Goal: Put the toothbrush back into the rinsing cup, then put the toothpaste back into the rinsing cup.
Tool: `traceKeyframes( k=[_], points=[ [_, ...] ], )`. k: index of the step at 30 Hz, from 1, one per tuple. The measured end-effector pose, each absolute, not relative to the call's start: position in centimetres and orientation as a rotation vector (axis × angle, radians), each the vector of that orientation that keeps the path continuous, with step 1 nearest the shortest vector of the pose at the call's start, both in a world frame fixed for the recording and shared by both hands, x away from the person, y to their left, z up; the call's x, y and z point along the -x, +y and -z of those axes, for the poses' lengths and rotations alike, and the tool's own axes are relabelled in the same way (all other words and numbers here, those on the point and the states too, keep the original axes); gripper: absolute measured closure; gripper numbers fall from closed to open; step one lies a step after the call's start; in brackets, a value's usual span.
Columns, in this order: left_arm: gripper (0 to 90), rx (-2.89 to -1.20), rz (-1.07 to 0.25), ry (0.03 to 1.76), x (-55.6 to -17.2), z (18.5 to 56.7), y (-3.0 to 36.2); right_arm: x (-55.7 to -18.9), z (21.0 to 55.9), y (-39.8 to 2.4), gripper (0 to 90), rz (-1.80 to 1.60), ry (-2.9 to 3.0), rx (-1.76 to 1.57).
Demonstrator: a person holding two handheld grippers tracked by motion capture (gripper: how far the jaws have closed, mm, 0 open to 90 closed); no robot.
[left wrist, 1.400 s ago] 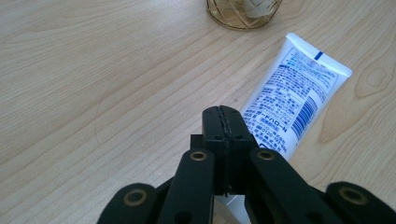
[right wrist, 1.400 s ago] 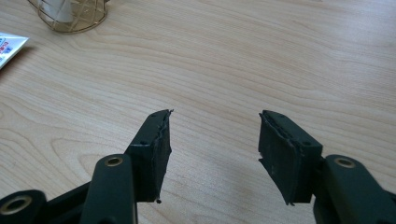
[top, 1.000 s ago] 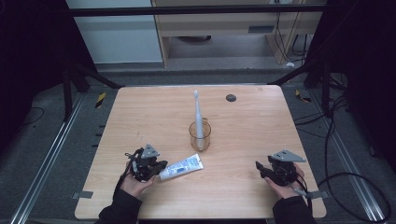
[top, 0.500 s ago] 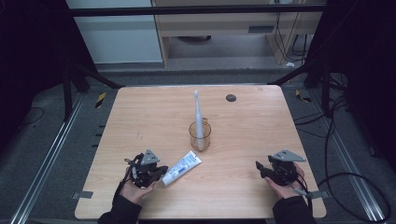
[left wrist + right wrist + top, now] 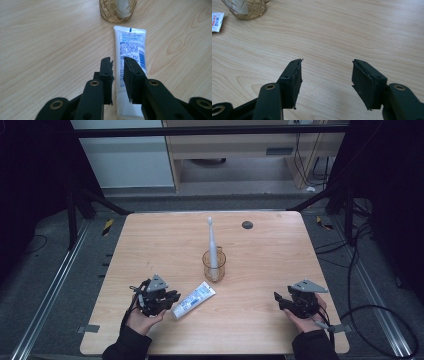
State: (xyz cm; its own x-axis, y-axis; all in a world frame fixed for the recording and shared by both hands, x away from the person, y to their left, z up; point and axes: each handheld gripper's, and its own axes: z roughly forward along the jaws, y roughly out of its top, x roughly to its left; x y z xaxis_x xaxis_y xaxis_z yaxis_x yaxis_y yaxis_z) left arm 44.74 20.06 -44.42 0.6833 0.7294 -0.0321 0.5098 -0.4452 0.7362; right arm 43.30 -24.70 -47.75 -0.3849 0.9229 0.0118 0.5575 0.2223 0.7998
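The left tongs (image 5: 117, 63) have just been opening and now stand slightly spread above the toothpaste tube (image 5: 193, 299), released flat on the bench (image 5: 150, 240) beside the glass cup (image 5: 214, 265). The right tongs (image 5: 325, 75) stand spread, holding nothing.

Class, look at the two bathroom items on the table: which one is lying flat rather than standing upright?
The white toothpaste tube lies flat on the table, beside the left gripper. The white toothbrush stands upright in the glass cup.
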Motion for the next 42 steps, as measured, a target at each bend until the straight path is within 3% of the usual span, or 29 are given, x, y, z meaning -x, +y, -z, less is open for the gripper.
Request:
traceKeyframes(
  k=[18,42],
  points=[
    [47.0,-2.216,-0.382,0.895,-45.6,43.4,17.1,-43.6,47.7,-24.9,37.5,-1.011,2.023,-1.375],
    [33.1,-2.279,-0.349,0.843,-47.9,42.1,13.9,-43.9,47.5,-25.2,35.3,-1.026,2.026,-1.394]
  ],
)
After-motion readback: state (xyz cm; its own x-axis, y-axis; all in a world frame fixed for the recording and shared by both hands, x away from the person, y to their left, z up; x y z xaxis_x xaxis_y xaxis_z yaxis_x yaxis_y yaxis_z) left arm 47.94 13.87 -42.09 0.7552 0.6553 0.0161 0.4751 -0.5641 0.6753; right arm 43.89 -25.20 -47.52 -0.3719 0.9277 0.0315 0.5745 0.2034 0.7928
